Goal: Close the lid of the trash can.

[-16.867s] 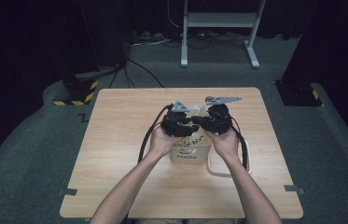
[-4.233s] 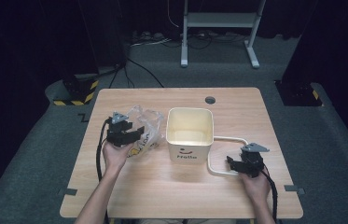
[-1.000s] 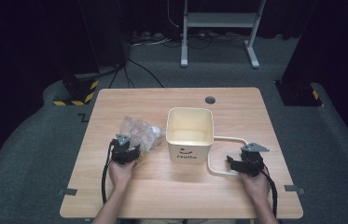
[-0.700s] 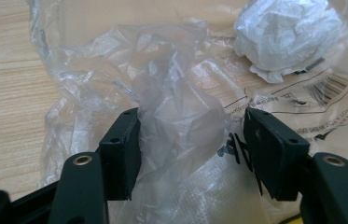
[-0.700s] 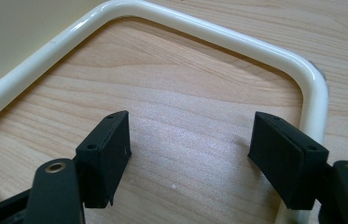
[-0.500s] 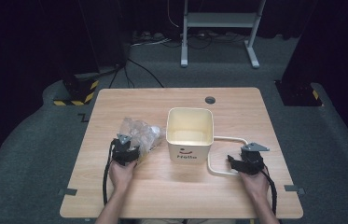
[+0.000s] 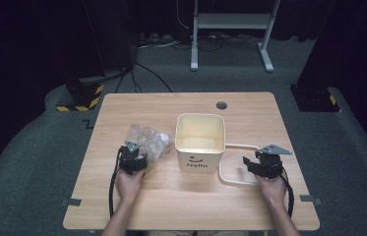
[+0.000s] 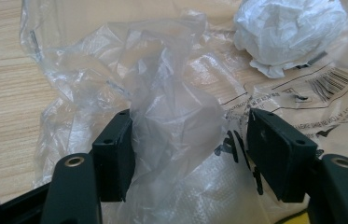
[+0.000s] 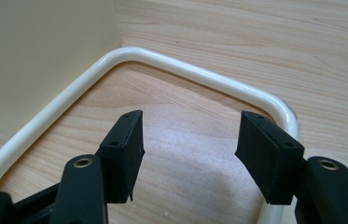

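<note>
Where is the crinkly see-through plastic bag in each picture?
High view: the plastic bag lies left of the middle, on the table beside the cream bucket.
Left gripper view: the bag covers the middle, a fold rising between the black fingers.
Right gripper view: not in it.
Shared landmark: the wooden table.

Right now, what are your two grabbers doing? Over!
Left gripper open, jaws just widened, clear plastic bag bunched between them. Right gripper open over bare table, jaws just narrowing, inside the bin's white handle. Nothing blocking.
</note>
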